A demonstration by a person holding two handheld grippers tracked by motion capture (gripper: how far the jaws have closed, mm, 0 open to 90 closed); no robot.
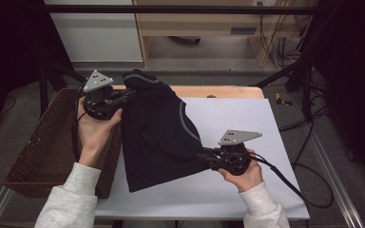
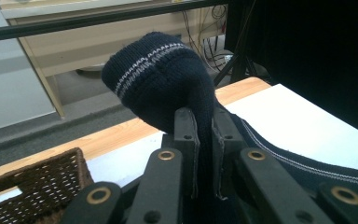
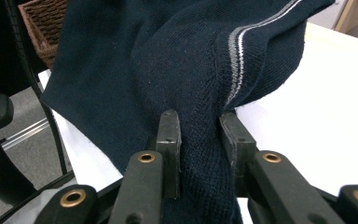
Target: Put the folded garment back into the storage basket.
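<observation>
One dark navy knitted sweater [image 1: 157, 137] with thin grey-white stripes, held up between two grippers above the white table surface [image 1: 247, 123]; its lower edge lies on the white surface near the front edge, and its left side hangs over the rim of the basket.

Two hand-held grippers, each with a grey three-cornered plate on top. Left gripper [image 1: 123, 97]: jaws clenched on a ribbed, striped edge of the sweater, at the far left of the table; in the left gripper view [image 2: 205, 140] the fabric bulges up from between the pads. Right gripper [image 1: 203, 157]: jaws clamped on a bunched fold of the sweater just beside a striped seam, nearer the front of the table; seen close in the right gripper view [image 3: 199, 140].

One brown wicker basket [image 1: 43, 142], at the left end of the table, touching the white surface's edge.

One white sheet or board covering a wooden tabletop [image 1: 218, 91], whose bare strip shows at the far edge.

Room: grey floor, a light wooden cabinet [image 1: 195, 21] behind the table, black cables [image 1: 309, 156] trailing at the right, dark curtains to both sides.
</observation>
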